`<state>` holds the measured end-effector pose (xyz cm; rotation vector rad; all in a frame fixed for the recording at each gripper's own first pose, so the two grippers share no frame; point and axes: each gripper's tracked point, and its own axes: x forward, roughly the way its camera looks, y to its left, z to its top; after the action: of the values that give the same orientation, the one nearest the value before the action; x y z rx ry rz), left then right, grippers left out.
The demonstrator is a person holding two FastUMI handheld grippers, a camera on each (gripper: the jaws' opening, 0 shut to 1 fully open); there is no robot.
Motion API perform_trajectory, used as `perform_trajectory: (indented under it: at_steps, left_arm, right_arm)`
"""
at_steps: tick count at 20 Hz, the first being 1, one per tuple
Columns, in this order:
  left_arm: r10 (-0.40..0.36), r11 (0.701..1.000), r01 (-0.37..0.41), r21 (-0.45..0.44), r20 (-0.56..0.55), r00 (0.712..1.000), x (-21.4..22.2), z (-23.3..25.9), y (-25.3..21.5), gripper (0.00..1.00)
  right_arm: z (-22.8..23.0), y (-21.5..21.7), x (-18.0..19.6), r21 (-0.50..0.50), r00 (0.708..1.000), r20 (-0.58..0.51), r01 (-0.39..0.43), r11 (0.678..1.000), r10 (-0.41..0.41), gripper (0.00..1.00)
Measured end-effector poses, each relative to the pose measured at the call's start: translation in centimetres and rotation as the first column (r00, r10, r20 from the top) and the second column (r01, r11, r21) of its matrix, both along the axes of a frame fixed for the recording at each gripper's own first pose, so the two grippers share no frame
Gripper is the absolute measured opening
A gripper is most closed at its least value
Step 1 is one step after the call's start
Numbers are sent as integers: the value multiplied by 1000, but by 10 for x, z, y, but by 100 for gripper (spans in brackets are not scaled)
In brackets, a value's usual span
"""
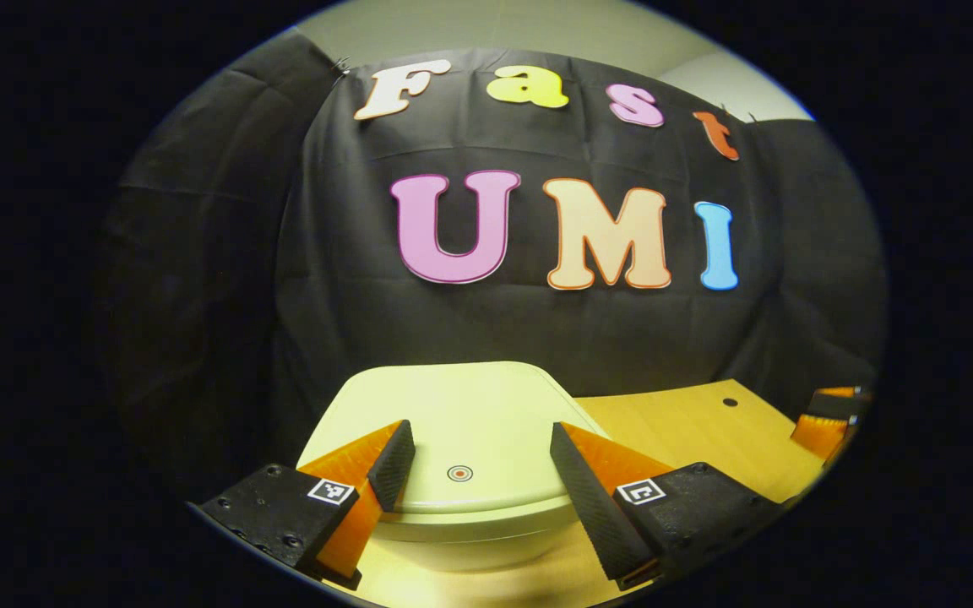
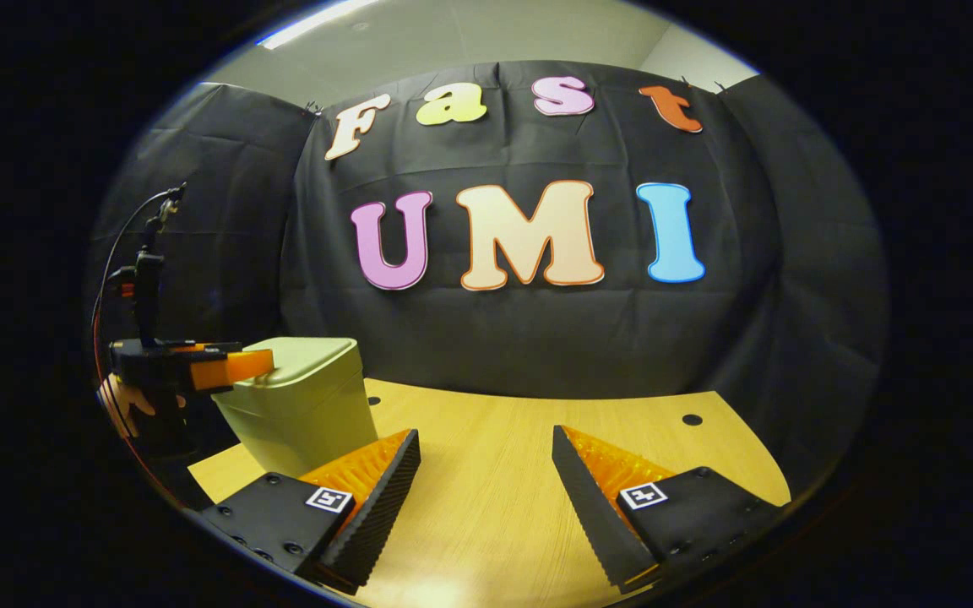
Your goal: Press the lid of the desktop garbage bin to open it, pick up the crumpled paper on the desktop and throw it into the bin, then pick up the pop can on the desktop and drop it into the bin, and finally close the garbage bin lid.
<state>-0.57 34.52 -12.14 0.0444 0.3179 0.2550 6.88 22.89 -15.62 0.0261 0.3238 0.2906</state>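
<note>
Presently we find the left claw (image 1: 480,460) spread wide and empty, its fingers straddling the closed lid (image 1: 453,422) of the garbage bin (image 2: 305,405) on the bench (image 2: 520,473), apparently positioned for pressing, while the right claw (image 2: 485,473) waits open, holding nothing.

The bin (image 1: 470,422) is pale yellow-green, its lid (image 1: 453,405) bearing a small red ring mark (dark-centred). The surface (image 2: 520,473) is light wood-grain, the wall cloth (image 2: 486,338) black.

Dim booth, warm overhead light, soft glare on the desktop (image 2: 486,540), strong fisheye bending at edges.
</note>
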Motion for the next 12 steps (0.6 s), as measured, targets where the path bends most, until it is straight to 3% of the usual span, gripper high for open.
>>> perform_trajectory:
  at_steps: [4,8,12]
  left_arm:
    - [-16,999,14,37,45,999,-5,11,-16,94]
    - [-60,998,54,40,169,984,-11,46,-80,94]
    - [-72,997,70,18,220,973,-18,58,-156,94]
  right_arm:
    - [34,-7,-2,20,996,89,31,999,-33,99]
    - [78,-41,-7,47,978,206,36,998,-45,98]
    - [93,-86,-18,76,978,203,33,997,-48,98]
